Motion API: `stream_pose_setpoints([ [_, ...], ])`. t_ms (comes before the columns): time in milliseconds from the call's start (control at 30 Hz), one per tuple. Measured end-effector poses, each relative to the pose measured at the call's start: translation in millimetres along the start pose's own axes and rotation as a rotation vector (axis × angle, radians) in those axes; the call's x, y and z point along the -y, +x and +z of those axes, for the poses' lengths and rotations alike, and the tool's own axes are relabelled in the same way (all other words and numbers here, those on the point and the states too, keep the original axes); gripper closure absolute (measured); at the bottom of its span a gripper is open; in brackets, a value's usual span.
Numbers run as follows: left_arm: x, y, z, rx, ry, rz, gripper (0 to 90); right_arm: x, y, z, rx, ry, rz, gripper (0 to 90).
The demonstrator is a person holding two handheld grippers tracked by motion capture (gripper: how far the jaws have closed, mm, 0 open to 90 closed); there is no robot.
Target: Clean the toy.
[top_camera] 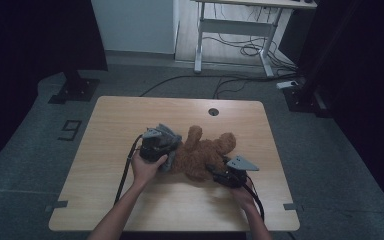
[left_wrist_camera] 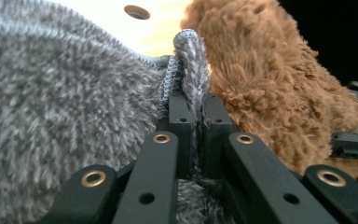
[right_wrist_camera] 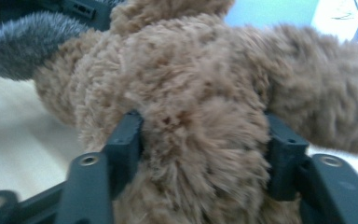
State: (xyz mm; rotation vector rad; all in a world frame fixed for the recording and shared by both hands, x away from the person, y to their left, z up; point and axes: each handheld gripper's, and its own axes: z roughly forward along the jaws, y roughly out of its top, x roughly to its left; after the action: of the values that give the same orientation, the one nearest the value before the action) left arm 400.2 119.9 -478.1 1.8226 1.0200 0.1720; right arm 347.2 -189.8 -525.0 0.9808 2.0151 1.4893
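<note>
Forearms reach in over the desk, where a brown teddy lies mid-desk. Right hand-held gripper clasps its plush body; left hand-held gripper pinches grey cloth beside it.

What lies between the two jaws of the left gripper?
A fold of the grey knit cloth is pinched between the left gripper's jaws, as the left gripper view shows.
</note>
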Motion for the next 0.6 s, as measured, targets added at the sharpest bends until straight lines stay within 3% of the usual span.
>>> stream_pose_setpoints([
  [100, 10.5, -6.3, -11.4, 0.0, -0.018, 0.021, 84.8, 0.9, 4.2, -14.3, -0.022, -0.022, 0.017, 38.2],
  [200, 16.5, -8.0, -17.8, 0.01, -0.027, 0.017, 84.7, -3.0, 4.3, -24.3, -0.049, -0.038, 0.071, 31.6],
  [367, 24.8, -9.9, -23.5, 0.021, -0.047, 0.005, 84.7, -13.4, 1.1, -17.7, -0.053, -0.021, 0.145, 20.3],
  [400, 25.8, -10.1, -24.6, 0.023, -0.048, 0.003, 84.6, -13.5, 1.2, -13.9, -0.059, -0.016, 0.153, 20.9],
  [467, 26.1, -10.6, -28.1, 0.026, -0.047, -0.006, 84.5, -10.8, 3.7, -8.1, -0.085, -0.012, 0.16, 30.7],
  [600, 15.6, -14.1, -41.8, 0.037, -0.04, -0.003, 83.9, -2.2, 10.7, -7.5, -0.103, -0.004, 0.112, 49.5],
])
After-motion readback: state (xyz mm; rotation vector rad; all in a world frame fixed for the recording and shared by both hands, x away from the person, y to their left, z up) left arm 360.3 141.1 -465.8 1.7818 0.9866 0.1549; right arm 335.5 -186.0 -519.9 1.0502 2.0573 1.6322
